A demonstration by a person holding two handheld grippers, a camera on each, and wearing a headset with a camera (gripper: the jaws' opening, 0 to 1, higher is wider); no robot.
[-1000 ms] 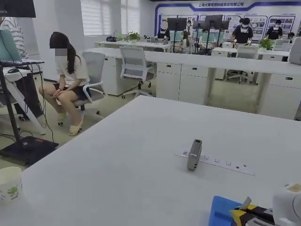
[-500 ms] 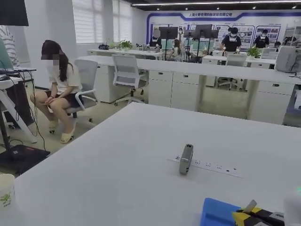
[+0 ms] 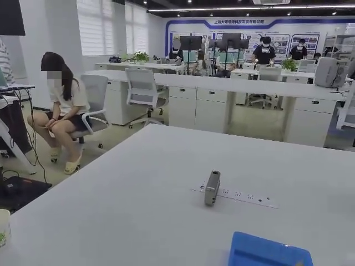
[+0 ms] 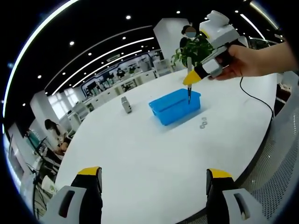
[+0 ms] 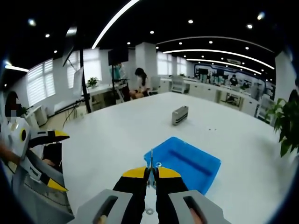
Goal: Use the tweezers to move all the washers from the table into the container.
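My right gripper (image 5: 150, 173) is shut on thin metal tweezers (image 5: 151, 161), whose tip hangs over the near corner of the blue container (image 5: 187, 163). In the left gripper view, a hand holds that same right gripper (image 4: 205, 70) with the tweezers (image 4: 188, 93) pointing down into the container (image 4: 175, 106). Two washers (image 4: 203, 124) lie on the white table beside the container. Another washer (image 5: 149, 211) lies on the table under my right jaws. My left gripper (image 4: 154, 179) is open and holds nothing, well back from the container. The container's far edge (image 3: 270, 256) is at the bottom of the head view.
A grey device (image 3: 212, 188) stands on a white power strip (image 3: 244, 196) past the container. A paper cup (image 3: 3, 227) sits at the table's left edge. A person sits on a chair (image 3: 91, 102) beyond the table, and a potted plant (image 5: 287, 123) stands to the right.
The head camera has tilted up and swung, so the whole scene has shifted left. The yellow-tipped gripper by the container has slipped below the picture's edge.
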